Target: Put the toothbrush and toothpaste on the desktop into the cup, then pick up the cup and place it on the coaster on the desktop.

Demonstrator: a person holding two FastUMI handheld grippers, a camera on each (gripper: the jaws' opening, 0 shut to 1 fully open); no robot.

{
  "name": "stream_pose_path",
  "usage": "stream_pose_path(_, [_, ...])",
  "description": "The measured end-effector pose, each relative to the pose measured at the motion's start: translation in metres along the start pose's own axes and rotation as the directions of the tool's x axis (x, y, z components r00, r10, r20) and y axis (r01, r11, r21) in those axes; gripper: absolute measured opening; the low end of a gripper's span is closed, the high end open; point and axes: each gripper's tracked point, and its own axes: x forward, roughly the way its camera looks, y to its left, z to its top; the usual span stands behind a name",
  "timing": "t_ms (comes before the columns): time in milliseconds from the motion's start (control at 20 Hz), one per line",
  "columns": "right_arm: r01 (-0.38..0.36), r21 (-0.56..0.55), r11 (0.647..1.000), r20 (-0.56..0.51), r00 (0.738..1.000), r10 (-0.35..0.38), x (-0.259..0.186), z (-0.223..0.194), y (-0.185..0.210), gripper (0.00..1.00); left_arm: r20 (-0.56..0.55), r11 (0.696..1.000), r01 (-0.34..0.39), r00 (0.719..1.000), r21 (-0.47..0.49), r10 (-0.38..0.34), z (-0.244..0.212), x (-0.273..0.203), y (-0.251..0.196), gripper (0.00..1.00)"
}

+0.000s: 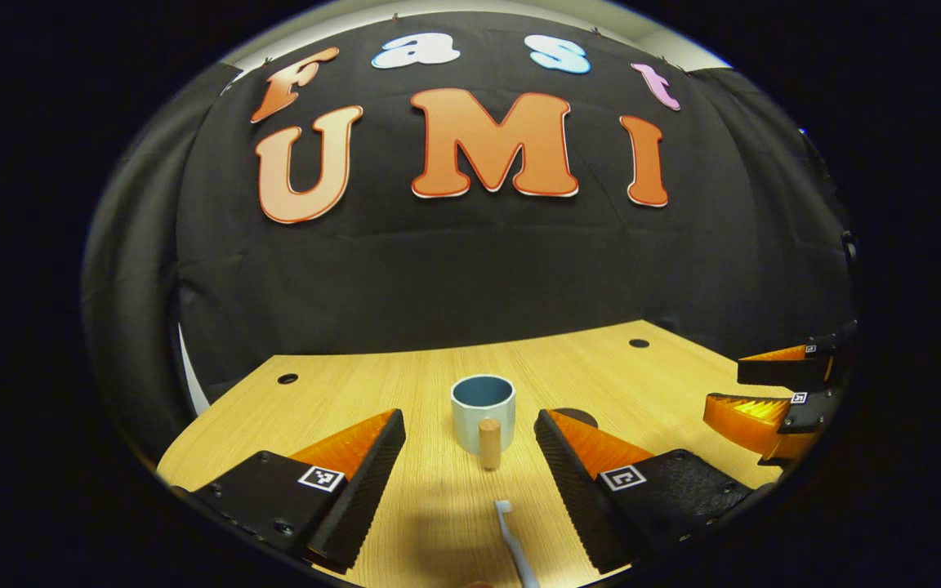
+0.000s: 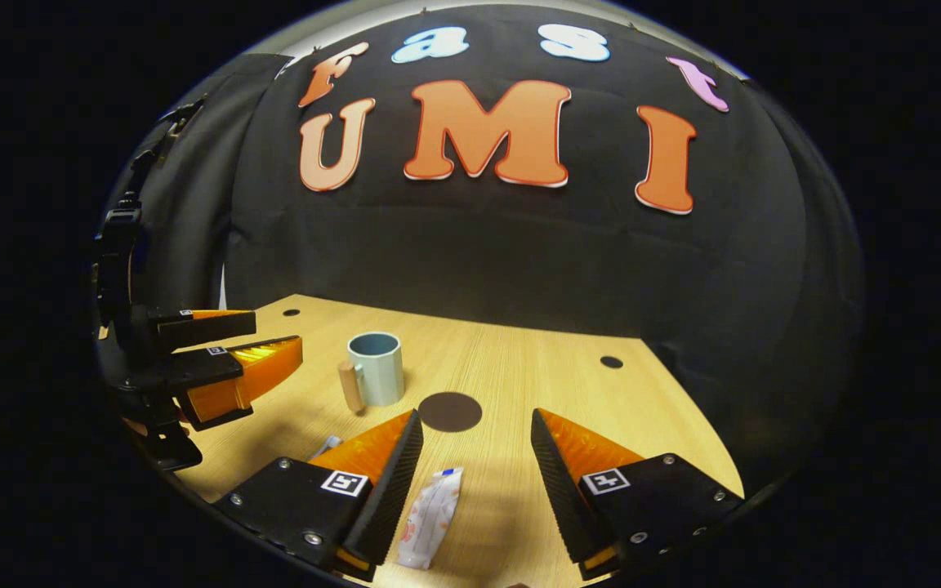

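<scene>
My left tool (image 1: 469, 457) hangs wide open above the desk (image 1: 405, 384), gripping nothing; the toothbrush (image 1: 513, 535) lies flat between its fingers, head pointing at the cup (image 1: 483, 412), which stands upright, handle toward me. My right tool (image 2: 470, 461) is equally wide open and empty, the toothpaste (image 2: 430, 518) lying just inside its left finger. The dark round coaster (image 2: 449, 411) sits right of the cup, bare. Judged step: first pickups, nothing loaded. Next move calls for lowering and closing on each item. Pale wood desk, black cloth wall behind.
</scene>
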Motion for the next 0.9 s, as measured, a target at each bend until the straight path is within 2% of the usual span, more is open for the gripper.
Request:
stream_pose_path(150, [-0.019,0.012,1.000,-0.097,0.995,0.020,0.007,-0.022,0.007,0.75,-0.085,1.000,0.029,0.996,0.001,-0.029,-0.022,0.004,-0.005,0.97])
stream_pose_path(300, [-0.023,0.033,0.999,-0.205,0.978,0.029,0.013,-0.051,0.015,0.76,-0.152,0.999,0.041,0.988,0.009,-0.039,-0.043,0.007,-0.009,0.98])
stream_pose_path(450, [-0.024,0.029,0.999,-0.274,0.961,0.031,0.015,-0.067,0.018,0.76,-0.231,0.997,0.071,0.970,-0.025,-0.075,-0.068,0.008,-0.021,0.97])
stream_pose_path(500, [-0.026,0.019,1.000,-0.288,0.957,0.030,0.015,-0.074,0.019,0.70,-0.259,0.996,0.079,0.962,-0.039,-0.086,-0.076,0.008,-0.024,0.97])
stream_pose_path(700, [-0.031,0.001,1.000,-0.347,0.937,0.030,0.022,-0.095,0.028,0.71,-0.373,0.993,0.085,0.921,-0.079,-0.108,-0.111,0.009,-0.029,0.98])
stream_pose_path(850, [-0.035,0.005,0.999,-0.392,0.920,0.034,0.023,-0.104,0.032,0.72,-0.477,0.990,0.081,0.870,-0.113,-0.125,-0.138,0.013,-0.037,0.96])
stream_pose_path(900, [-0.035,0.007,0.999,-0.408,0.912,0.035,0.024,-0.110,0.033,0.71,-0.510,0.990,0.077,0.851,-0.116,-0.125,-0.146,0.009,-0.037,0.91])
